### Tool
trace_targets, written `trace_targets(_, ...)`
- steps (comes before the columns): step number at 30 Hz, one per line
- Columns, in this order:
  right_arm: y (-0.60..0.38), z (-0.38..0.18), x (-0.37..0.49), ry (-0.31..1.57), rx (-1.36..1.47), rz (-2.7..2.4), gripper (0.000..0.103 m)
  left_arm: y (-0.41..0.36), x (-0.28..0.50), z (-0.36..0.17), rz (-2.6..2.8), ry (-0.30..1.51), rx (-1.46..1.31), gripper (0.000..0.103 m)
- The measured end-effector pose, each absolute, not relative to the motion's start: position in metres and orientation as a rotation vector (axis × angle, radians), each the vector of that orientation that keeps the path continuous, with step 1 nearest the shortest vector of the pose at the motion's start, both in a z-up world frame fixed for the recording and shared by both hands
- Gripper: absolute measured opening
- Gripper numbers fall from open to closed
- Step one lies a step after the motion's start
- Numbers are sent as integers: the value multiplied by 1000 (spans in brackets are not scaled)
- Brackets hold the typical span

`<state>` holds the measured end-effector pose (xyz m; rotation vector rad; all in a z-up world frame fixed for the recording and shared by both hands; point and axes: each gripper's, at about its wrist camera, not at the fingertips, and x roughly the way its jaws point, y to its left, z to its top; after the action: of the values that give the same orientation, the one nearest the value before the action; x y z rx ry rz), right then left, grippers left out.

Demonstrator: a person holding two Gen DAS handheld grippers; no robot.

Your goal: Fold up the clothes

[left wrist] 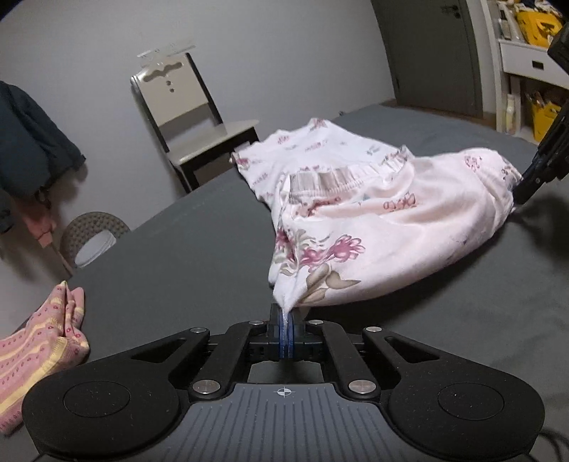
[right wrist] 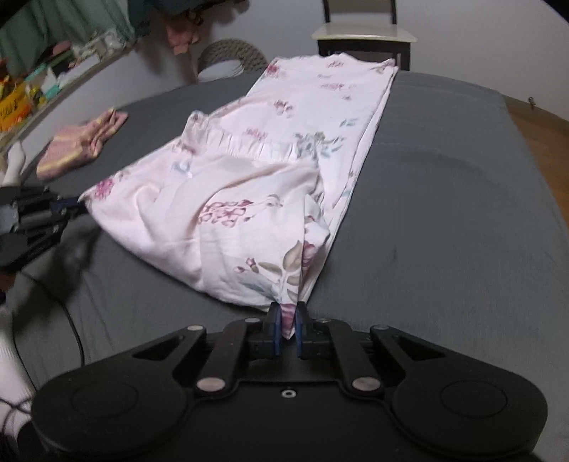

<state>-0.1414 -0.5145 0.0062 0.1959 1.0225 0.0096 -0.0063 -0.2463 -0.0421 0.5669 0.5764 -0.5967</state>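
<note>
**Floral pyjama trousers held at two corners, mid-fold**

Nearest the lens in each wrist view, blue-padded jaws pinch a corner of cloth: the left gripper (left wrist: 287,321) has its pads pressed tight on a point of fabric, and the right gripper (right wrist: 287,320) clamps a thicker tuck, so its pads sit slightly apart around it. Both grips are on the pale floral pyjama trousers (right wrist: 256,167), which lie on the grey bed sheet (right wrist: 444,199) with the legs stretched away toward a chair (right wrist: 362,32).

The near end appears lifted and doubled toward the elastic waistband (right wrist: 245,142), so a lengthwise fold seems under way. Next, both corners should probably travel together and level, landing square on the legs before either lets go.

Only the right view shows the trousers' full length. A folded pink striped garment (left wrist: 35,355) lies well apart, near in the left view and far in the right.
</note>
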Motion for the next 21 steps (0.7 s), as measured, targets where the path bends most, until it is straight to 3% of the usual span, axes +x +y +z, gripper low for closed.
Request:
trace_targets(3,-505,-1,-139,1059,132,-2,9,-247,-3,-53,-605,612,562,2)
trace_targets(5,-497,-2,-140,1064,65,-5,17,-248,-3,-55,-603,611,564,3)
trace_targets(7,-491,1,-145,1039,1,-24,50,-251,-6,-57,-583,612,594,5)
trace_targets(10,-481,9,-155,977,-93,-54,54,-251,-12,-59,-547,596,649,15)
trace_targets(12,-465,12,-164,925,-201,-78,55,-248,-23,-58,-534,524,696,23)
trace_targets(13,-456,14,-169,898,-256,-90,60,-247,-28,-56,-535,486,716,37)
trace_targets(14,-445,13,-173,874,-323,-98,65,-247,-36,-55,-542,434,745,60)
trace_targets(16,-424,8,-176,836,-442,-94,77,-248,-50,-52,-563,327,804,83)
trace_targets(21,-379,-9,-169,760,-741,-78,86,-270,-74,-61,-630,175,1062,85)
